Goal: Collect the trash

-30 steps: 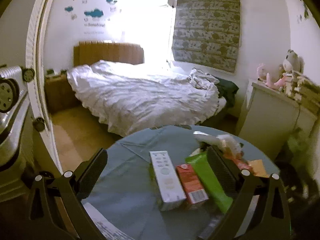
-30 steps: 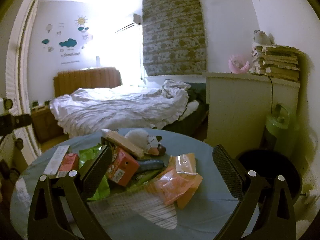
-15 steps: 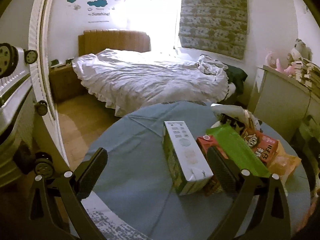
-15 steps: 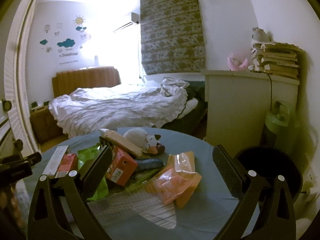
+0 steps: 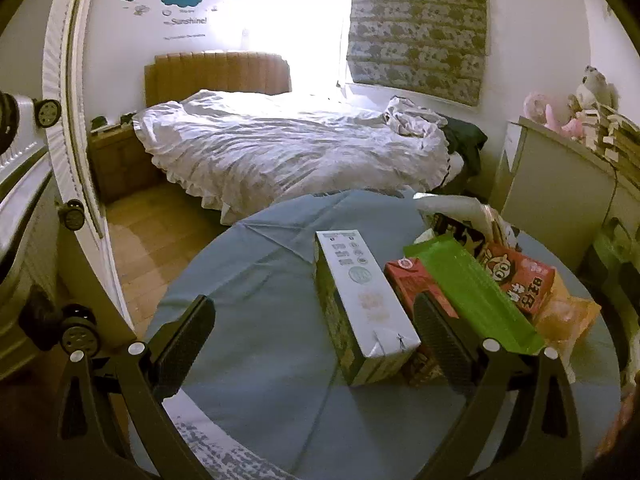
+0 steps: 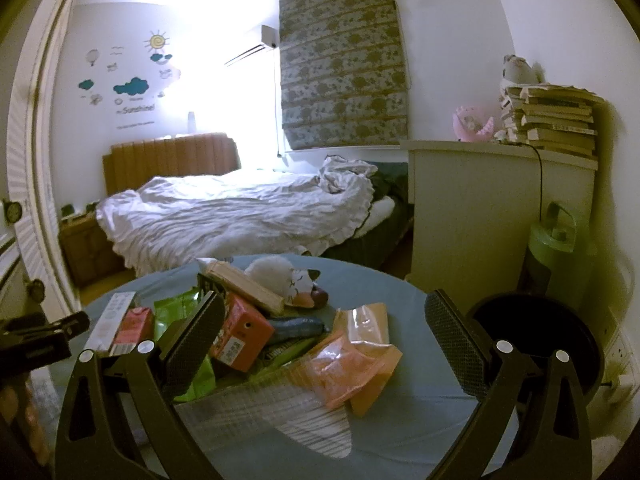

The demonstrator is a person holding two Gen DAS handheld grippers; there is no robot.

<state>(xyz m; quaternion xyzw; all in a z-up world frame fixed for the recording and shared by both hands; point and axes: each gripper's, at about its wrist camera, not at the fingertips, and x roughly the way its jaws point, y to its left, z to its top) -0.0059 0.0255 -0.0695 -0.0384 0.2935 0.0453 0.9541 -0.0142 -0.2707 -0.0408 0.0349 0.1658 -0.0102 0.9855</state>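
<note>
A round table with a blue cloth (image 5: 256, 296) holds a pile of trash. In the left wrist view a long white carton (image 5: 362, 300) lies ahead, with a small red carton (image 5: 408, 284), a green wrapper (image 5: 472, 288) and a red snack bag (image 5: 516, 276) to its right. My left gripper (image 5: 312, 340) is open and empty, the white carton's near end between its fingers. In the right wrist view my right gripper (image 6: 324, 336) is open and empty above orange plastic bags (image 6: 352, 356), beside a red box (image 6: 240, 336). The white carton (image 6: 110, 320) also shows there.
A black round bin (image 6: 536, 344) stands right of the table, next to a green canister (image 6: 556, 256) and a white cabinet (image 6: 480, 216) stacked with books. A bed (image 5: 288, 148) lies beyond the table. A white door frame (image 5: 76, 184) is at left.
My left gripper has moved forward and lower toward the white carton, which now looks larger and sits between the fingers. My right gripper has hardly moved.
</note>
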